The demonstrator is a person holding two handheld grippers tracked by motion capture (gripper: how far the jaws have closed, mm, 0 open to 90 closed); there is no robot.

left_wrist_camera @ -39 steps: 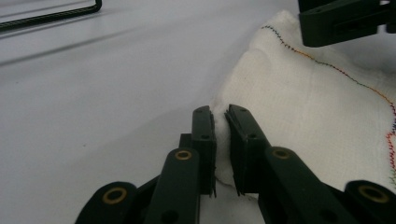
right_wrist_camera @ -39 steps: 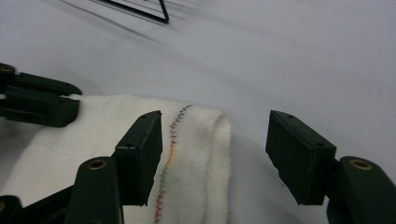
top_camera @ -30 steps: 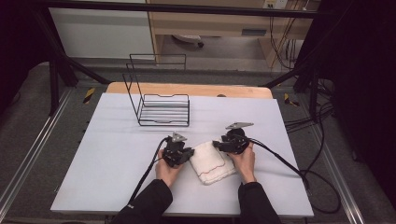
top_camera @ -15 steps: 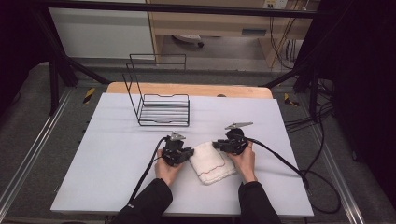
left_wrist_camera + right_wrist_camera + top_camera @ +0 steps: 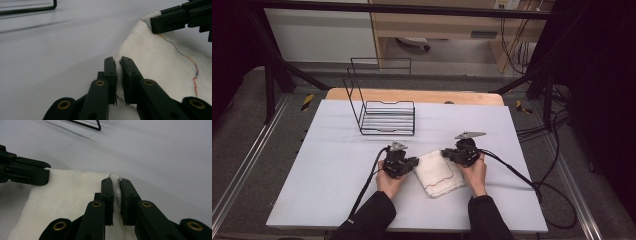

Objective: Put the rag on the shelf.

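A folded white cloth [image 5: 439, 173] with coloured stitching lies on the white table between both hands. My left gripper [image 5: 413, 162] is at its far left corner, and in the left gripper view my left gripper [image 5: 118, 60] is shut on the cloth's [image 5: 165, 65] edge. My right gripper [image 5: 444, 153] pinches the far right corner. In the right gripper view my right gripper [image 5: 115, 180] is shut on a ridge of the cloth [image 5: 67, 195], with the other gripper's jaws at the left.
A black wire rack [image 5: 382, 110] stands on the table [image 5: 312, 170] behind the hands, to the left. Cables trail from both grippers toward the table's front and right edges. A wooden board [image 5: 412, 95] lies along the far edge.
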